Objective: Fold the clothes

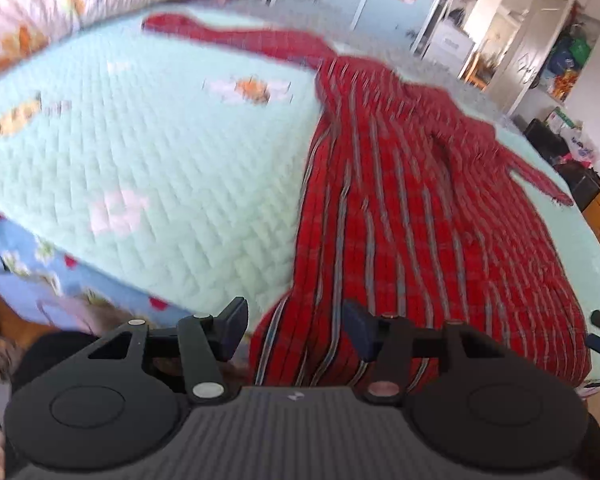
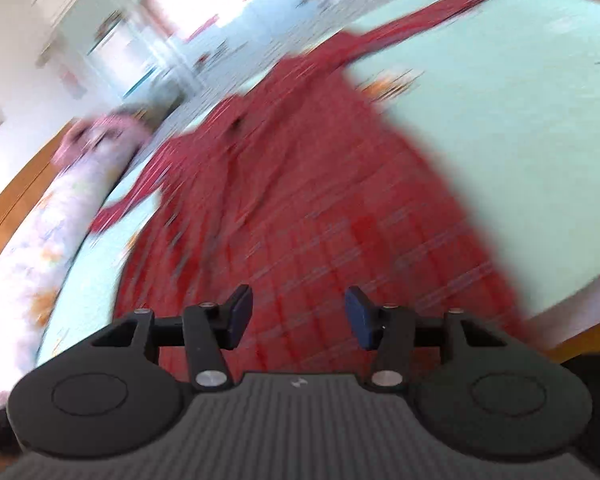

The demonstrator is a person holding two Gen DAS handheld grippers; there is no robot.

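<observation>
The left gripper (image 1: 295,330) and right gripper (image 2: 299,316) are both hovering with fingers spread apart, gripping nothing, just over the near hem of the red plaid shirt (image 1: 412,216). The shirt is lying spread out on the mint quilted bed (image 1: 160,148), sleeves reaching outward. A floral pillow (image 1: 32,12) is sitting beyond, at the bed's far edge.

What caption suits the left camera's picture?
Open left gripper above a red striped shirt spread on a pale green bedspread.
</observation>
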